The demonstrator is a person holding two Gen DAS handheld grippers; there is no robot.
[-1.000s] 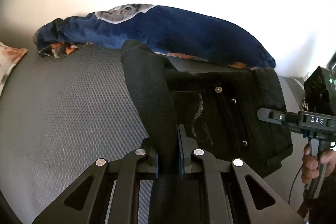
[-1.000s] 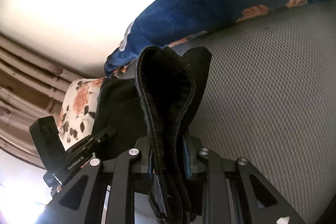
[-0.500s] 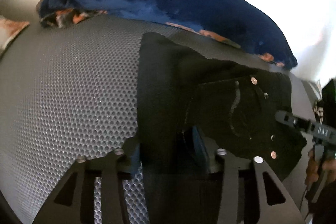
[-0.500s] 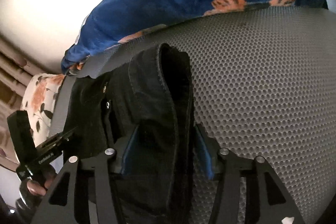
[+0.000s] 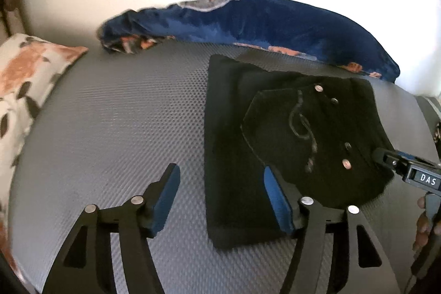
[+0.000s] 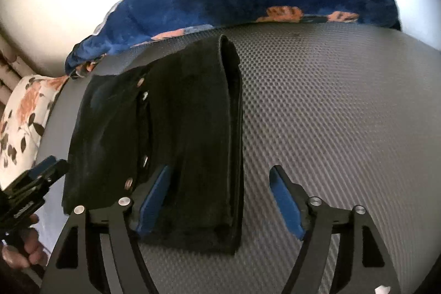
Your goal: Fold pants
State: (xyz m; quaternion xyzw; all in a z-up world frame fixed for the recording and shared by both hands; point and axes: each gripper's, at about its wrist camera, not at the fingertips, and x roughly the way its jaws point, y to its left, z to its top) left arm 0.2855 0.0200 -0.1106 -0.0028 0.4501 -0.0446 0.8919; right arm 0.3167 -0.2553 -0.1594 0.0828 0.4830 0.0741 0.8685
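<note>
Black jeans [image 5: 275, 128] lie folded flat on the grey mesh mattress [image 5: 110, 128], so the left gripper [image 5: 220, 197] and right gripper [image 6: 220, 197] are opening, gripping nothing.

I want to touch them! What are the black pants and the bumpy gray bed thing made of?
The black pants look like thick matte denim: sturdy stitched seams and shiny metal rivets. The gray surface looks like woven mesh, with tiny honeycomb dimples and a slight sheen; I can't tell whether it's soft or rubbery.
</note>
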